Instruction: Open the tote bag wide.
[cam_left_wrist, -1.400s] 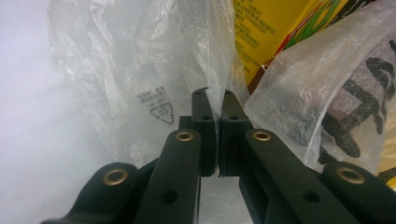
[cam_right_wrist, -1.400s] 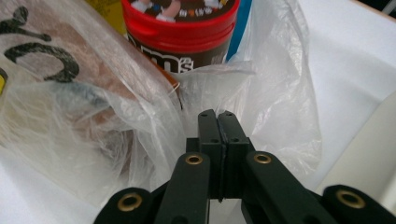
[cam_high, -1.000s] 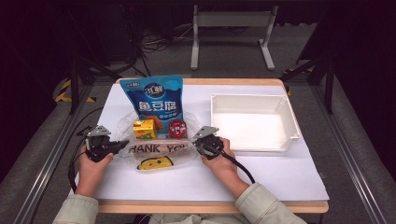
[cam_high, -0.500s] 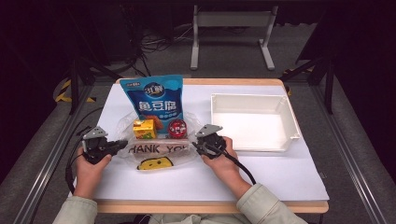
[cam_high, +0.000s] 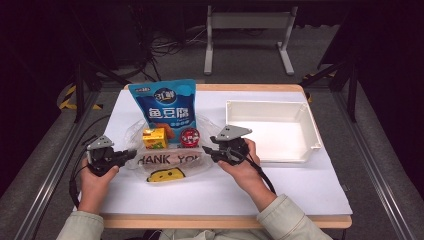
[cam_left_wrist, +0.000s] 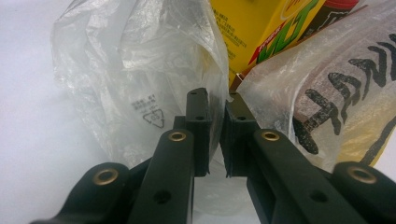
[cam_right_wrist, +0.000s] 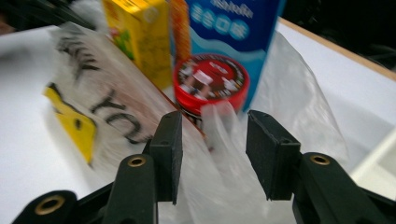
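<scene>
Two tools are working the thin, limp, slippery plastic bag (cam_high: 170, 162): left tool (cam_left_wrist: 215, 133) is clenching its edge, right tool (cam_right_wrist: 212, 154) has just been opening around a fold, released.

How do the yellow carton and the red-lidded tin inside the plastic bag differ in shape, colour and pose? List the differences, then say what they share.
Shape: the yellow carton is a box with flat sides; the red-lidded tin is round.
Colour: the carton is yellow with green print; the tin is red with a picture on its lid.
Pose: the carton stands upright; the tin is tipped so its lid faces the camera.
Shared: both sit in the plastic bag, in front of the blue pouch.
</scene>
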